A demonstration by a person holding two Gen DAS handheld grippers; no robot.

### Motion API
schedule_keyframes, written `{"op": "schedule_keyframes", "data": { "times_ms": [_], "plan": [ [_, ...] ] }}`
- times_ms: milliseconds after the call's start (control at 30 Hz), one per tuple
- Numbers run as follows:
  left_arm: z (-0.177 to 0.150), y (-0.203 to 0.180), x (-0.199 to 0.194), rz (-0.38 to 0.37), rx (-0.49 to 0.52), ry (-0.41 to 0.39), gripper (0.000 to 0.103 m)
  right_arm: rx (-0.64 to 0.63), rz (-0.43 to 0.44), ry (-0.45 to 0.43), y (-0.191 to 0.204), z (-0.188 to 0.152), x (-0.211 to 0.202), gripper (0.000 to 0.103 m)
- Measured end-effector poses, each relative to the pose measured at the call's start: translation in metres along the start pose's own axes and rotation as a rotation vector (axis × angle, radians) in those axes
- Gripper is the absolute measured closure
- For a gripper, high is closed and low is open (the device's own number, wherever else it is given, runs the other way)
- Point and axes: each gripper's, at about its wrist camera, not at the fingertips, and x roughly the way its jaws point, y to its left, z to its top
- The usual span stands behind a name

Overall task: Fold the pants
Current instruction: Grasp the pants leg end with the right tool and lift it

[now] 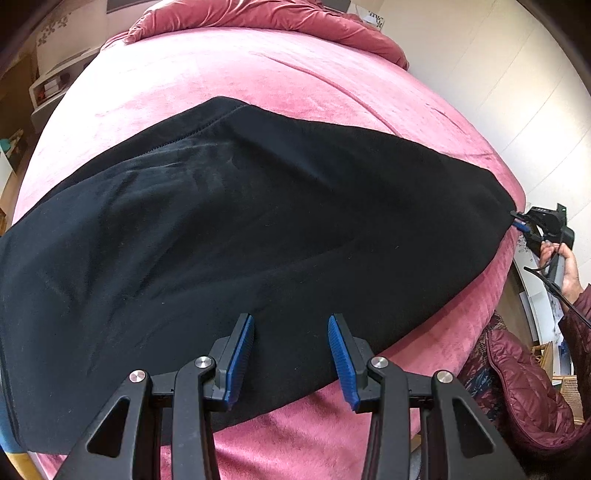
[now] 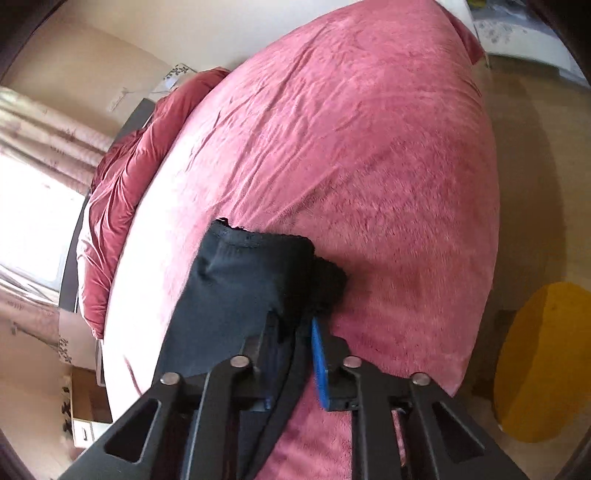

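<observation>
Bed: I see a wide bed in pink plush velvet cover (image 1: 229,77), a rumpled rose duvet (image 1: 266,14) heaped at its far end.
Pants: my black fleece pants (image 1: 258,221) lie spread flat across the cover, soft and matte, tapering toward the right.
Right gripper (image 2: 291,332): tilted low over the bed edge, its blue pads pinched tight on a bunched pants end.
Left gripper (image 1: 291,328): I hold it level above the near pants edge, ribbed blue pads (image 1: 242,354) spread wide, gripping nothing.
</observation>
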Motion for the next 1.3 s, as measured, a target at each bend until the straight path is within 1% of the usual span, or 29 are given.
{"op": "schedule_keyframes", "data": {
  "times_ms": [33, 67, 167, 200, 267, 300, 400, 433, 467, 500, 533, 600, 667, 700, 733, 767, 800, 867, 933, 1000, 1033, 1067, 1133, 1200, 1233, 1300],
  "plan": [
    [0.002, -0.001, 0.002, 0.000, 0.000, 0.002, 0.060, -0.008, 0.031, -0.023, 0.001, 0.000, -0.008, 0.089],
    [0.003, -0.001, 0.004, -0.001, -0.005, 0.005, 0.060, -0.019, 0.037, -0.036, 0.001, -0.001, -0.014, 0.089],
    [0.005, 0.000, 0.008, -0.001, -0.012, 0.016, 0.060, -0.017, -0.028, 0.011, -0.007, -0.006, -0.001, 0.089],
    [0.006, 0.000, 0.009, 0.001, -0.011, 0.016, 0.060, 0.006, -0.034, 0.028, -0.014, -0.008, 0.003, 0.089],
    [0.005, -0.002, 0.009, 0.001, -0.010, 0.010, 0.060, 0.019, -0.027, 0.028, -0.017, -0.009, 0.003, 0.086],
    [0.004, -0.003, 0.010, 0.000, -0.011, 0.008, 0.060, 0.022, -0.036, 0.023, -0.016, -0.009, 0.001, 0.079],
    [0.002, -0.002, 0.011, -0.004, -0.021, 0.003, 0.060, 0.063, -0.035, 0.012, -0.024, -0.010, -0.005, 0.066],
    [0.002, -0.002, 0.011, -0.003, -0.020, 0.001, 0.060, 0.075, -0.008, 0.011, -0.028, -0.010, -0.008, 0.062],
    [0.001, -0.003, 0.010, -0.001, -0.019, -0.003, 0.060, 0.092, 0.031, 0.014, -0.032, -0.011, -0.011, 0.044],
    [0.001, -0.002, 0.010, -0.002, -0.020, -0.007, 0.060, 0.120, 0.078, 0.016, -0.036, -0.011, -0.011, 0.036],
    [0.001, -0.002, 0.009, -0.006, -0.023, -0.012, 0.060, 0.127, 0.094, 0.009, -0.037, -0.010, -0.011, 0.035],
    [0.001, -0.001, 0.007, -0.016, -0.037, -0.022, 0.060, 0.104, 0.132, 0.014, -0.035, -0.007, -0.007, 0.037],
    [0.002, 0.000, 0.008, -0.022, -0.060, -0.021, 0.060, 0.087, 0.126, 0.034, -0.029, -0.004, 0.004, 0.042],
    [0.002, 0.001, 0.009, -0.022, -0.067, -0.019, 0.060, 0.080, 0.111, 0.038, -0.027, -0.001, 0.010, 0.047],
    [0.003, 0.001, 0.010, -0.018, -0.073, -0.017, 0.060, 0.075, 0.089, 0.029, -0.015, 0.001, 0.017, 0.053],
    [0.003, 0.000, 0.011, -0.005, -0.076, -0.012, 0.060, 0.075, 0.078, 0.023, -0.014, 0.004, 0.020, 0.068],
    [0.005, 0.001, 0.011, 0.004, -0.078, -0.009, 0.060, 0.073, 0.073, 0.027, -0.012, 0.008, 0.022, 0.078],
    [0.006, -0.001, 0.012, 0.014, -0.077, -0.007, 0.060, 0.023, 0.056, 0.028, 0.001, 0.012, 0.019, 0.083],
    [0.010, 0.000, 0.010, 0.003, -0.085, -0.012, 0.060, -0.063, 0.061, 0.002, 0.022, 0.012, 0.006, 0.084],
    [0.013, 0.002, 0.010, -0.033, -0.114, -0.015, 0.060, -0.136, 0.108, -0.016, 0.044, 0.009, -0.012, 0.084],
    [0.015, 0.003, 0.009, -0.051, -0.132, -0.017, 0.060, -0.199, 0.134, -0.025, 0.063, 0.007, -0.023, 0.084],
    [0.017, 0.005, 0.009, -0.061, -0.144, -0.022, 0.060, -0.236, 0.150, -0.026, 0.075, 0.005, -0.030, 0.084],
    [0.019, 0.008, 0.008, -0.086, -0.169, -0.033, 0.060, -0.317, 0.213, -0.013, 0.105, -0.004, -0.042, 0.084],
    [0.020, 0.012, 0.006, -0.115, -0.195, -0.043, 0.060, -0.404, 0.254, 0.004, 0.136, -0.018, -0.049, 0.084],
    [0.020, 0.013, 0.005, -0.127, -0.205, -0.047, 0.060, -0.455, 0.287, 0.025, 0.154, -0.030, -0.052, 0.084],
    [0.020, 0.015, 0.002, -0.145, -0.215, -0.055, 0.060, -0.532, 0.314, 0.061, 0.182, -0.048, -0.052, 0.084]
  ]
}}
